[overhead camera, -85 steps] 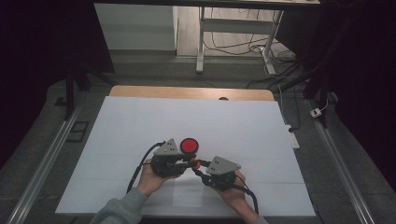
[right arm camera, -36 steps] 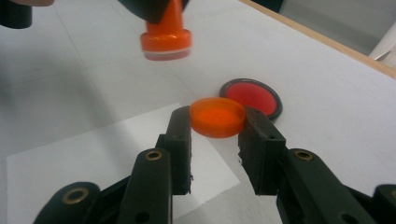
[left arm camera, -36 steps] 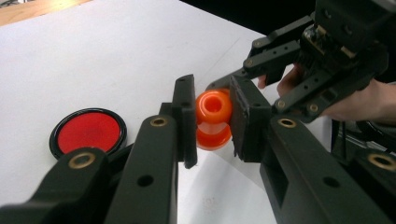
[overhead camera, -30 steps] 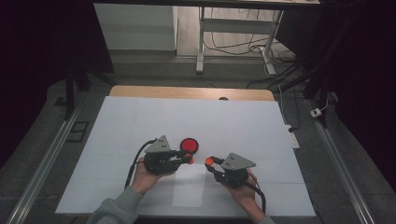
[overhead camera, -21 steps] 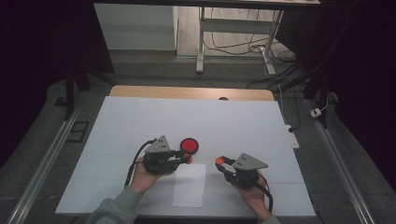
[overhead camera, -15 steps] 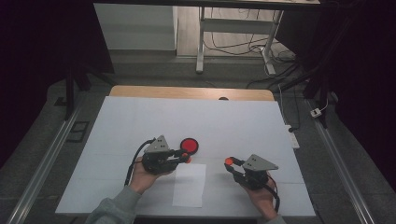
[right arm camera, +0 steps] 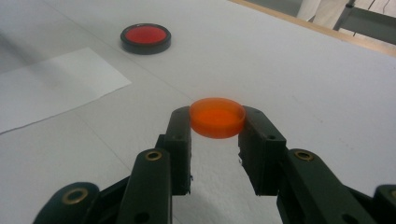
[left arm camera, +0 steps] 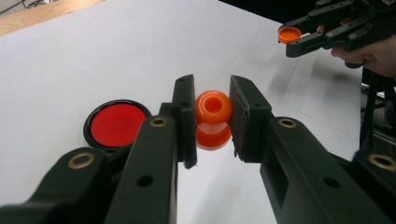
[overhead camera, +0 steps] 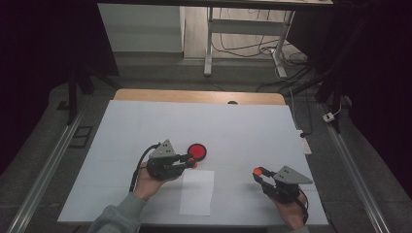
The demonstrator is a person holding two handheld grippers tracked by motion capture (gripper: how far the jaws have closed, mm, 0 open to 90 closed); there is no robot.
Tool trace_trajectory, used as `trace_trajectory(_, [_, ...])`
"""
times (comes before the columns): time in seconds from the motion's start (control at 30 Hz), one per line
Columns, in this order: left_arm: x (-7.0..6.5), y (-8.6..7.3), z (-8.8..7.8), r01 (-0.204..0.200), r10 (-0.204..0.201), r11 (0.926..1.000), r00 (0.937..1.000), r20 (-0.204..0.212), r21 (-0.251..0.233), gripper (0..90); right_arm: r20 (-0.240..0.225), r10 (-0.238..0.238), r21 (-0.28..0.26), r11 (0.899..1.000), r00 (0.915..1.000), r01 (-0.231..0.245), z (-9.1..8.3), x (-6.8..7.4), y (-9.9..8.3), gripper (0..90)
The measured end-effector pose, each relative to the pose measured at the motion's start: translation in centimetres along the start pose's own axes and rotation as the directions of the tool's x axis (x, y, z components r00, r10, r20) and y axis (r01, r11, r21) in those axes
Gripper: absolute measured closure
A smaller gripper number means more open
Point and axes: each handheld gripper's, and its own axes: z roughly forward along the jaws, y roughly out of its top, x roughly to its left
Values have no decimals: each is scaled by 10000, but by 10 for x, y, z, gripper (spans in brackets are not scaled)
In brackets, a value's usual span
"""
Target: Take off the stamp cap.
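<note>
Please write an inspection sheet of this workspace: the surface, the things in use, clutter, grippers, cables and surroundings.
Surface: white table top, wooden strip along its far edge.
Job's things: orange bottle-like piece with a hole in its end, held off the table; orange cap, held; red disc in a black rim lying flat; sheet of white paper flat near the person.
Clutter: nothing seen.
Grippers: left gripper shut on the orange piece; right gripper shut on the cap, well apart from the left.
Cables: black cable trails from the left gripper.
Surroundings: metal rails beside the table, dark floor, loose wires beyond.
</note>
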Motion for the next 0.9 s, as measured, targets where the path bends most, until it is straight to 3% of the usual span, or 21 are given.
trace_trajectory(0.9, [14,3,-4,11,-14,10000,9995,-330,-63,729,-51,171,-88,9998,9998,-171,1,-4,1,649])
